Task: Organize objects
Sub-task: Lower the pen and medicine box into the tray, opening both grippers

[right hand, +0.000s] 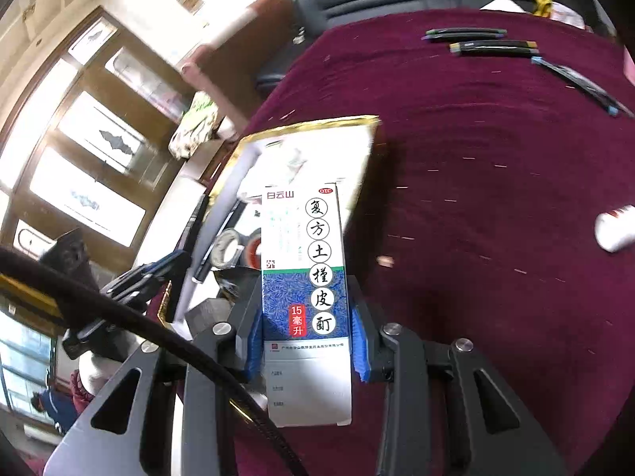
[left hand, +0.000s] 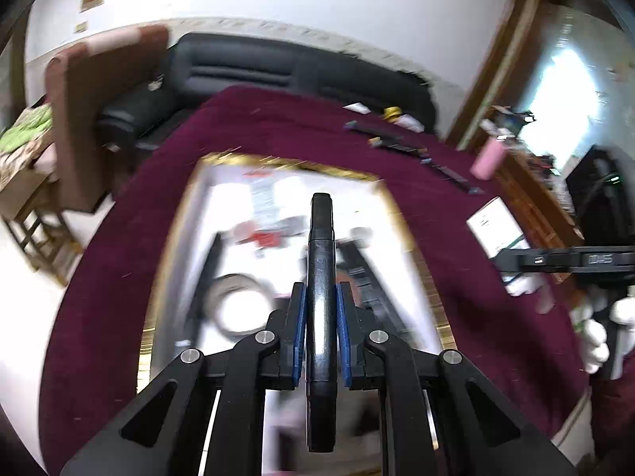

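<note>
- Left wrist view. The left gripper [left hand: 321, 309] is clamped on a black marker [left hand: 321, 277], its blue pads pressing the barrel from both sides; the marker runs from 6 o'clock toward 12 o'clock through the frame's centre.
- Beneath it lies a gold-rimmed tray [left hand: 401, 214] on a maroon tablecloth [left hand: 258, 127]. The tray already holds blurred items, among them a roll of tape [left hand: 238, 305] at 8 o'clock of the marker.
- At 1 o'clock, three dark pens [left hand: 401, 144] rest on the cloth, outside the tray. At 3 o'clock a white-gloved hand [left hand: 595, 337] carries the other tool.
- Right wrist view. The right gripper [right hand: 305, 341] is clamped on a blue-and-white medicine box [right hand: 303, 277], held upright between the pads.
- The tray [right hand: 317, 125] sits at 11 o'clock of the box; the pens [right hand: 492, 45] lie at 1 o'clock, and a white bottle [right hand: 615, 228] lies on its side at 3 o'clock.
- Progress, judged: partway. Several items are in the tray; marker and box are in hand, not yet deposited; pens and bottle remain to collect.
</note>
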